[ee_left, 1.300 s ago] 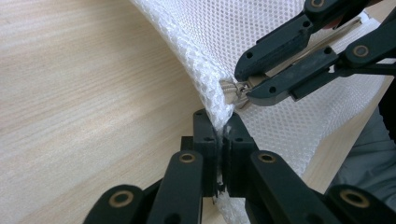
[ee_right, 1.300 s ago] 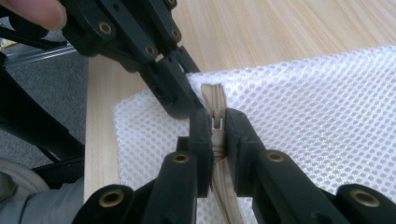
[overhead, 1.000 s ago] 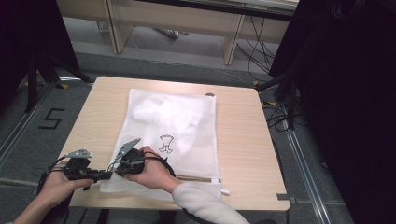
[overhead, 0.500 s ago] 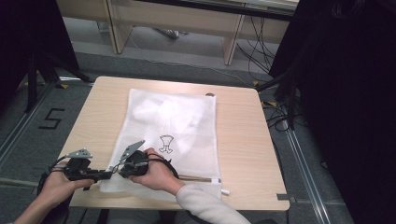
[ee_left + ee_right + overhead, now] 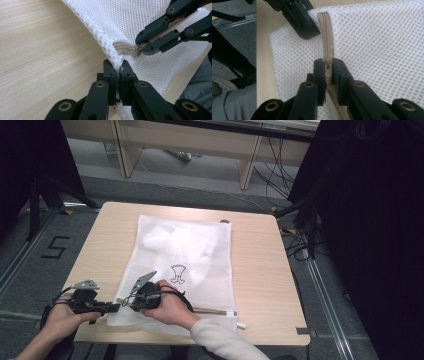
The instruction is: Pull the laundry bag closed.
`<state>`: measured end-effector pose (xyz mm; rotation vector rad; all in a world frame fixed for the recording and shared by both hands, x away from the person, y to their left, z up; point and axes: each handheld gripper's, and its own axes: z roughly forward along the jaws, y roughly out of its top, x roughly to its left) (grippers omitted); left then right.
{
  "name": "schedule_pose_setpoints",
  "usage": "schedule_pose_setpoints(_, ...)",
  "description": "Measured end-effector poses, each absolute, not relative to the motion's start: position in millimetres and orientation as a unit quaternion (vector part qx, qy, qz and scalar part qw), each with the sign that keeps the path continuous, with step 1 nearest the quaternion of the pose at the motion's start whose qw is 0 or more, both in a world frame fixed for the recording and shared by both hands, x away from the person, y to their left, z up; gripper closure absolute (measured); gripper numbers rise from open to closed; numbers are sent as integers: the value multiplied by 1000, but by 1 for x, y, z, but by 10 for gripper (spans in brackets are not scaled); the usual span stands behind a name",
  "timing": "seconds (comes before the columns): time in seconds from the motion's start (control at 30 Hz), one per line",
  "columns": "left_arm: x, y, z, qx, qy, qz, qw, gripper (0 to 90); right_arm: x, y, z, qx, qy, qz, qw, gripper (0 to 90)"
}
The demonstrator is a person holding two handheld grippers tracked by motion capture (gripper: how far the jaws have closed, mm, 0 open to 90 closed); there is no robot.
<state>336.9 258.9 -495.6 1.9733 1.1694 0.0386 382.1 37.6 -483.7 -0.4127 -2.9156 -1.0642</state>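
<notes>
Mesh laundry bag (image 5: 180, 265) — white, limp, light — lies mid-frame on the wooden table (image 5: 260, 270); it folds anywhere, so I judge only seams give purchase. My left gripper (image 5: 119, 68) is clamped on its corner edge; my right gripper (image 5: 328, 65) pinches the beige zipper pull (image 5: 328, 66) — small, probably slippery.

Lab: floor rails (image 5: 25, 265), trailing cables (image 5: 295, 237)
</notes>
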Motion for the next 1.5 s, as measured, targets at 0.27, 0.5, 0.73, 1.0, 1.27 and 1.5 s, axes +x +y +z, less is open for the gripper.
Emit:
schedule_pose_setpoints(0.27, 337, 261, -495, 787, 464, 10, 407, 856, 382, 34, -484, -137, -931, -337, 6, 825)
schedule_pose_setpoints(0.5, 337, 261, -495, 786, 465, 11, 407, 856, 382, 32, -485, -129, -931, -342, 1, 825)
schedule_pose_setpoints(0.73, 338, 261, -496, 784, 469, 11, 408, 855, 383, 27, -485, -129, -933, -336, -2, 825)
schedule_pose_setpoints(1.0, 338, 261, -497, 782, 468, 14, 412, 854, 382, 20, -485, -138, -933, -331, 3, 825)
schedule_pose_setpoints(1.27, 338, 261, -497, 781, 469, 16, 412, 854, 381, 16, -485, -143, -934, -327, 3, 825)
schedule_pose_setpoints(1.5, 338, 261, -497, 781, 470, 15, 411, 854, 381, 14, -485, -141, -935, -326, 1, 825)
